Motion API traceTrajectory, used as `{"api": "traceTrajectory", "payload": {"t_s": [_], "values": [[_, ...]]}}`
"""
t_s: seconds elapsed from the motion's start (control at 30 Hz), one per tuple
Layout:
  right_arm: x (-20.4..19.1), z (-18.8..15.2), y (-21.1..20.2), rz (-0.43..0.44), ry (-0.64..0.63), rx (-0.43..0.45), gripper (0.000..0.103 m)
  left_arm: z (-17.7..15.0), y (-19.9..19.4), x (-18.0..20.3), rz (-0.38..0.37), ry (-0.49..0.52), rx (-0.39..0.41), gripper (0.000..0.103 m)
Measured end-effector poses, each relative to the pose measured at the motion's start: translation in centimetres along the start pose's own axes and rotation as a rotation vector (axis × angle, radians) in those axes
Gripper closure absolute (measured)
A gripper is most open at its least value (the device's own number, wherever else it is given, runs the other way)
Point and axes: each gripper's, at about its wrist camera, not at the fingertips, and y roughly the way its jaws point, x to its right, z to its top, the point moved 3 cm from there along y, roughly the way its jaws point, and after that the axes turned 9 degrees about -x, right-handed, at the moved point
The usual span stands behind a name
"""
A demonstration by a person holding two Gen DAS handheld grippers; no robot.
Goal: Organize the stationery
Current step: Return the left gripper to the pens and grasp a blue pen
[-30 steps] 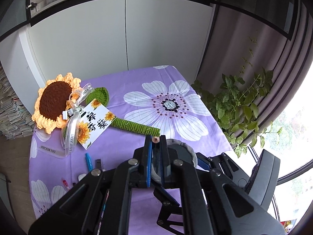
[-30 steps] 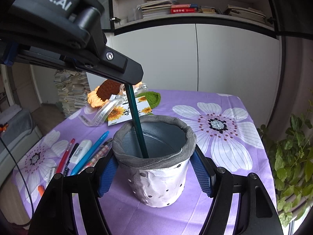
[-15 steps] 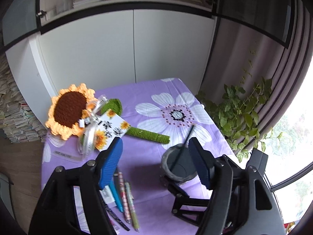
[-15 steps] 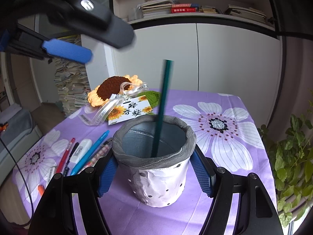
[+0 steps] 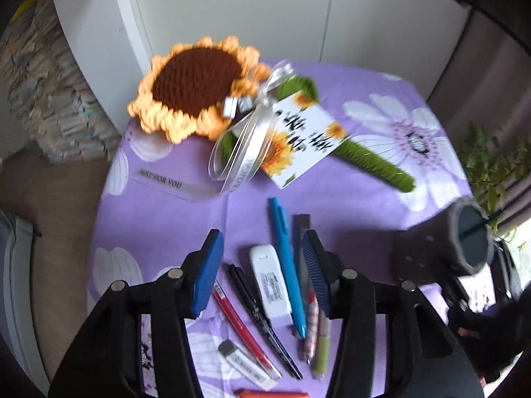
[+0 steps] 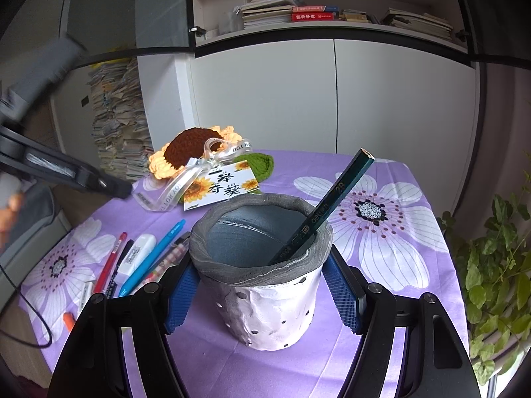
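A crocheted sunflower with a white ribbon and a printed card lies at upper centre on the purple flowered tablecloth. Stacked papers fill the left; a leafy plant stands at right.

Green pencil tilted in holder

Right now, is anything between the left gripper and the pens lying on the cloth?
Nothing visible. The left gripper hangs over the row with its jaws closing and no pen pressed between them; the white correction tape and blue pen lie bare under the gap. The cup stands off to the side.
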Motion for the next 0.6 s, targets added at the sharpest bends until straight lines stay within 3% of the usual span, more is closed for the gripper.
{"api": "traceTrajectory", "payload": {"t_s": [0.17,0.3,0.5,0.6], "values": [[-0.1,-0.1,0.1,-0.003,-0.002,-0.008,0.031,1.7,3.2,0.7,0.004,0.002,-0.053,0.056],[-0.1,0.0,0.1,-0.003,-0.001,-0.007,0.031,2.7,5.0,0.9,0.012,-0.014,-0.085,0.071],[-0.1,0.0,0.1,-0.002,-0.001,-0.007,0.031,2.9,6.3,1.3,0.015,-0.014,-0.112,0.072],[-0.1,0.0,0.1,-0.001,0.0,-0.007,0.031,2.9,6.6,1.5,0.006,-0.011,-0.12,0.093]]}}
